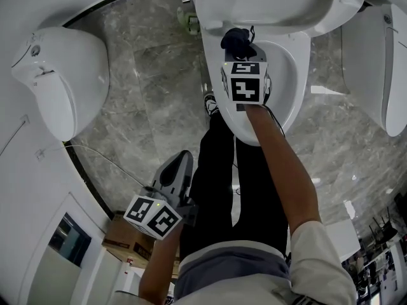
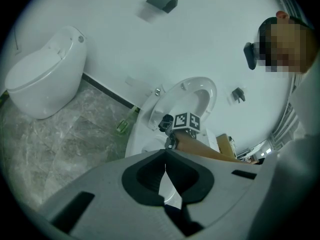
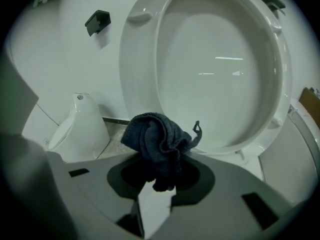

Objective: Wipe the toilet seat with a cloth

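Dark cloth [image 3: 157, 144], bunched, sits pinched in my right tongs [image 3: 156, 183], its folds spilling above the pads. Directly ahead of it stands the toilet seat [image 3: 145, 69], raised upright; whether cloth and seat touch I cannot tell. Seen from the head view, these tongs hang over the open bowl [image 1: 297, 88]. My left tongs [image 2: 165, 159] are closed tight with nothing between them, held low beside my dark trouser leg [image 1: 216, 183], well apart from the toilet. Grey marble floor [image 1: 152, 88] surrounds the bowl; a second white toilet [image 1: 63, 81] stands to the left.
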{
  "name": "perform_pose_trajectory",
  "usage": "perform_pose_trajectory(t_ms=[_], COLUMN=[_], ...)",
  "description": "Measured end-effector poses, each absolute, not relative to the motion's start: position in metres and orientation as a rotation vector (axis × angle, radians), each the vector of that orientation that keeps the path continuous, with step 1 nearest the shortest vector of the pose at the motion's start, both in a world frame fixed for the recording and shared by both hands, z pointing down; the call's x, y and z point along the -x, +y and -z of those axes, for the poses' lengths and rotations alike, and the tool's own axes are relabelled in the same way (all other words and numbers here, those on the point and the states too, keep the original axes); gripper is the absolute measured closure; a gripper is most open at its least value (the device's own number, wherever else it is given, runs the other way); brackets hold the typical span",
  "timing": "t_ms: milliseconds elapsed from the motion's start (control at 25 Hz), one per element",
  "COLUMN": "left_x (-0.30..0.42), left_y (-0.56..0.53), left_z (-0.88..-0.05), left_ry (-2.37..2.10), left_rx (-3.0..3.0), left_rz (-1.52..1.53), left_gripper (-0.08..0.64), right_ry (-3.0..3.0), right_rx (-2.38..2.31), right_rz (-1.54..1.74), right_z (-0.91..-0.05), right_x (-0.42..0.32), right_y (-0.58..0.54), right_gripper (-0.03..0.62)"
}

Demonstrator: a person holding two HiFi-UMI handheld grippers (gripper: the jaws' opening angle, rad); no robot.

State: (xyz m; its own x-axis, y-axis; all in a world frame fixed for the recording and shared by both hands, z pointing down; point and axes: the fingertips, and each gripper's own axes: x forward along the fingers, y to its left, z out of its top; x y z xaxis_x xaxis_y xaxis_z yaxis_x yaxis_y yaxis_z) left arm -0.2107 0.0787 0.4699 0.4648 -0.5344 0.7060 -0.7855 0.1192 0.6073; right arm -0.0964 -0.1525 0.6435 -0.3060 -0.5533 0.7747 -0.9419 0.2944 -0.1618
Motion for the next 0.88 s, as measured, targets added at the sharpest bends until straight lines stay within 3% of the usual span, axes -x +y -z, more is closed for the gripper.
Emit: perform_pose_trajectory(t_ms=[160,400,880], left_x=[0.210,0.210,0.193], left_y=[0.079,0.080,0.069], left_z=[-0.472,-0.473,-0.474], left_ry=[-1.195,-1.204,-1.196], left_rx=[-1.543,-1.538,-1.547], left_rz=[-0.274,-0.284,-0.300], left_gripper=[0.551,0.551,0.551], right_ry=[-1.923,-1.807,-1.829], right_rx=[-1.373,-1.467,-1.432], right_rz=[-0.955,-1.400,-1.457], right_z=[-0.659,-0.696,-0.697], right_x=[0.088,0.060,0.028], right_y=[-0.149,-0.146,-0.143], right_gripper=[0.495,0.497,0.497])
